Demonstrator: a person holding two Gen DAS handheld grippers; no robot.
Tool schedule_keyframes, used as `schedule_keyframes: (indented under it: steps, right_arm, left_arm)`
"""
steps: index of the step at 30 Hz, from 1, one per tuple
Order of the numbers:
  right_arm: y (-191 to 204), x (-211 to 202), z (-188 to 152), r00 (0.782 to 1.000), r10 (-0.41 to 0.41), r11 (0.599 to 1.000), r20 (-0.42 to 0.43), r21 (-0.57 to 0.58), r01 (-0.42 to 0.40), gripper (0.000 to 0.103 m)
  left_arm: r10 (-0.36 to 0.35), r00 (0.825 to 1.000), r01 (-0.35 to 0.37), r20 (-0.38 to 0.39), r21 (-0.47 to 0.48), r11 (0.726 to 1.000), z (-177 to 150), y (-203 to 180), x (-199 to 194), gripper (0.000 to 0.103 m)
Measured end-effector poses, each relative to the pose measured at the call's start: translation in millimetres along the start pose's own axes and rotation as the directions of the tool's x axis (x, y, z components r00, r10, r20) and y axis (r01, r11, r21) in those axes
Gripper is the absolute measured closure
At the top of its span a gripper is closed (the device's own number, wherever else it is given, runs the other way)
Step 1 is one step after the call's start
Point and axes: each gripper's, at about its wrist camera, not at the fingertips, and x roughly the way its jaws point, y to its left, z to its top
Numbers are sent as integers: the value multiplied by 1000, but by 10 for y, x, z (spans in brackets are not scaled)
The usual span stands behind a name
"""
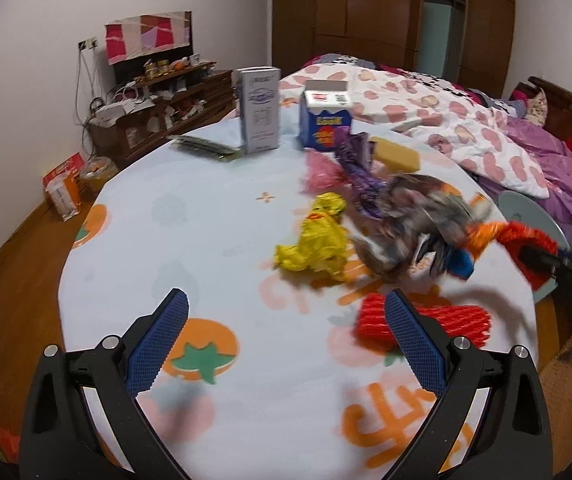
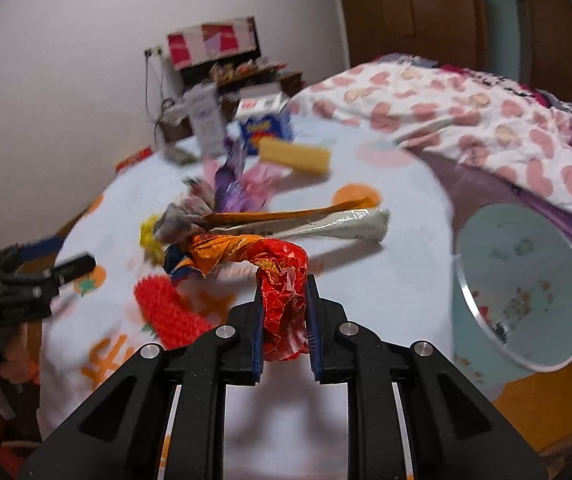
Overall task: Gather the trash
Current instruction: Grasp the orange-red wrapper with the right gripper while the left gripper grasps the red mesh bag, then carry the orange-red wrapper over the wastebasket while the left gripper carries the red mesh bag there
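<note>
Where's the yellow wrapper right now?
In the left wrist view the yellow wrapper lies crumpled mid-table on the tablecloth, just left of the grey wrapper and beyond the red mesh sleeve.

The red-and-orange wrapper (image 2: 281,276) is crinkled, glossy foil, like the yellow wrapper (image 1: 318,240) beside it. The table (image 1: 221,240) wears smooth, matt printed cloth. The red mesh sleeve (image 1: 458,320) near the wrapper looks ribbed and foamy. Each tool (image 1: 286,344) (image 2: 283,320) is matt black plastic with knurled blue pads and shiny metal pins.
</note>
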Motion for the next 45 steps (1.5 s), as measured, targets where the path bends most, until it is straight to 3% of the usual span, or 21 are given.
schedule_keyframes:
  steps: [6, 10, 14, 18, 21, 24, 28, 32, 39, 45]
  right_arm:
    - [-216, -180, 117, 994, -74, 996, 84, 47, 70, 85]
    - [-400, -202, 63, 993, -89, 992, 72, 92, 82, 85]
    - [-475, -202, -44, 992, -117, 990, 55, 89, 111, 85]
    - [-530, -268, -160, 990, -138, 988, 39, 76, 135, 85]
    - [-588, -317, -255, 988, -154, 984, 32, 92, 151, 85]
    - [-658, -343, -325, 987, -161, 979, 27, 127, 157, 85]
    - [-697, -354, -350, 987, -157, 976, 30, 159, 151, 85]
    - [-687, -423, -329, 984, -172, 975, 52, 149, 163, 85]
    - [-873, -590, -312, 968, -238, 959, 85, 179, 221, 85]
    - [-1079, -728, -318, 942, -319, 933, 99, 208, 294, 85]
  left_arm:
    - [-18, 1000, 18, -9, 23, 1000, 30, -181, 33, 7]
    - [-36, 999, 36, -36, 23, 999, -3, -254, 128, 8]
    - [-59, 994, 61, -95, 20, 998, -89, -383, 320, 20]
    - [-82, 988, 84, -128, 14, 996, -107, -482, 497, 23]
    - [-127, 982, 125, -138, -19, 992, -91, -512, 605, 35]
    - [-169, 977, 167, -129, -23, 986, -103, -579, 637, 58]
    - [-150, 983, 155, -102, 37, 987, -119, -705, 544, 78]
    - [-151, 985, 154, -78, 33, 988, -64, -670, 419, 80]
    - [-69, 997, 66, 40, 68, 995, 202, -604, 74, 80]
    - [-90, 991, 77, 96, 127, 989, 357, -845, -59, 80]
